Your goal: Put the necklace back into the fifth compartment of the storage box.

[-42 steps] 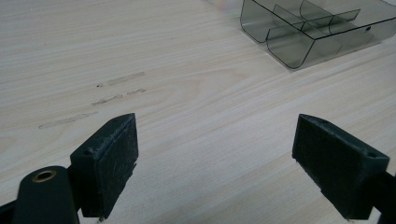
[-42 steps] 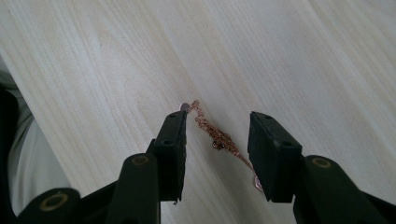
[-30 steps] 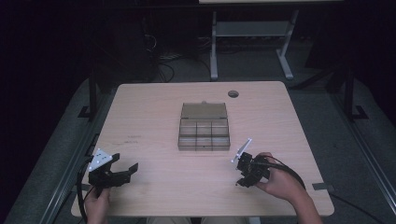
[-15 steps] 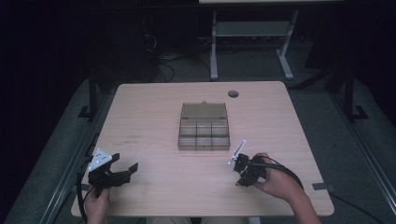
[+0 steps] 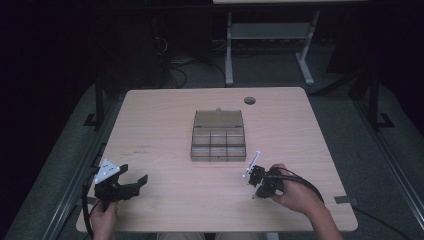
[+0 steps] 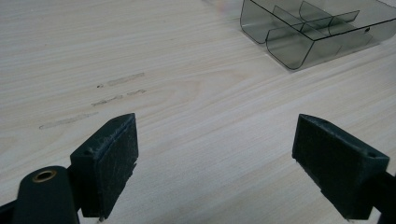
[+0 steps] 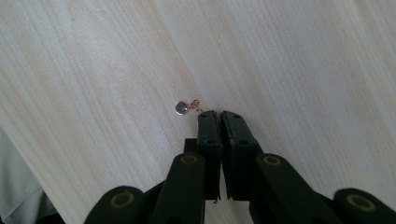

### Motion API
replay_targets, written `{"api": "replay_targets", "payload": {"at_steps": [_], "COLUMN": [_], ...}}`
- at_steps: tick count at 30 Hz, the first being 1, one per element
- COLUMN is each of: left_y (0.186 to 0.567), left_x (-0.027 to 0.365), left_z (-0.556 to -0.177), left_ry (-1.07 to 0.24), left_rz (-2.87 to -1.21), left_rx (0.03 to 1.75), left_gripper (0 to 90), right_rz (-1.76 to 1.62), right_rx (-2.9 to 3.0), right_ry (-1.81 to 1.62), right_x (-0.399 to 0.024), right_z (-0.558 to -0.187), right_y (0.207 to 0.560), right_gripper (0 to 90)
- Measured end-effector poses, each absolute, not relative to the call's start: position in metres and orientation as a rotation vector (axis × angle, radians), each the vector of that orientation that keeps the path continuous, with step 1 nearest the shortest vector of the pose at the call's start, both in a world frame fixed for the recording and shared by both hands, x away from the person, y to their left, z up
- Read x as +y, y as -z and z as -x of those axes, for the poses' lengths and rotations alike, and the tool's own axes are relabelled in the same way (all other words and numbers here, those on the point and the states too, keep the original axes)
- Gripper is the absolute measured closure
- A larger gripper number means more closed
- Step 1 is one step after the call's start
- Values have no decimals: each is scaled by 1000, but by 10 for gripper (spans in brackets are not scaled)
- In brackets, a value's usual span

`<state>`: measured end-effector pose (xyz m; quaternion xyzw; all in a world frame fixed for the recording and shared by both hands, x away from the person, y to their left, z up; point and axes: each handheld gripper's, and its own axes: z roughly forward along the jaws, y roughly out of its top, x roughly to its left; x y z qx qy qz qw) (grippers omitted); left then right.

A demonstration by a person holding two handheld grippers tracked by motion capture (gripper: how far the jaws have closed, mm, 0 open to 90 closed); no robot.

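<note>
— What's the right gripper doing, down at the near right of the table?

— It's tipped down at the wood, and its jaws have just been closing. In the right gripper view they stand pressed together, with a tiny earring sticking out at their tips: a small round grey stone on a bit of gold-coloured wire. The wire end runs in between the tips, so it looks pinched there, while the stone lies on the table just to the left of them.

— And the other one?

— The left gripper sits at the near left corner, held low over the table, jaws spread wide with nothing between them. The left gripper view shows bare wood between its two black pads.

— Where's that clear box?

— The compartment box is in the middle of the table, lid folded back on the far side, well apart from both grippers. It's smoky see-through plastic with small dividers. I can't tell from here whether anything lies in the compartments.
</note>
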<state>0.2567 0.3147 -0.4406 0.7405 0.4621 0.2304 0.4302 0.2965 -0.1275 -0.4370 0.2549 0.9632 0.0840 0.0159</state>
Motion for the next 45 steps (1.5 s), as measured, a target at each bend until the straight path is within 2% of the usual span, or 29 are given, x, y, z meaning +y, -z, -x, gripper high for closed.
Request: {"api": "replay_targets", "payload": {"at_steps": [15,45], "left_y": [441,440], "left_x": [315,317], "left_z": [-257,-255], "left_ry": [-574,-581], "left_rz": [-1845,-1835], "left_rx": [1154,1160], "left_gripper": [141,141], "right_rz": [-851,-902], "right_rx": [2982,2895], "right_ry": [-324,-540], "right_x": [-134,-153], "right_z": [-297,-303], "right_y": [426,360], "right_gripper": [878,878]}}
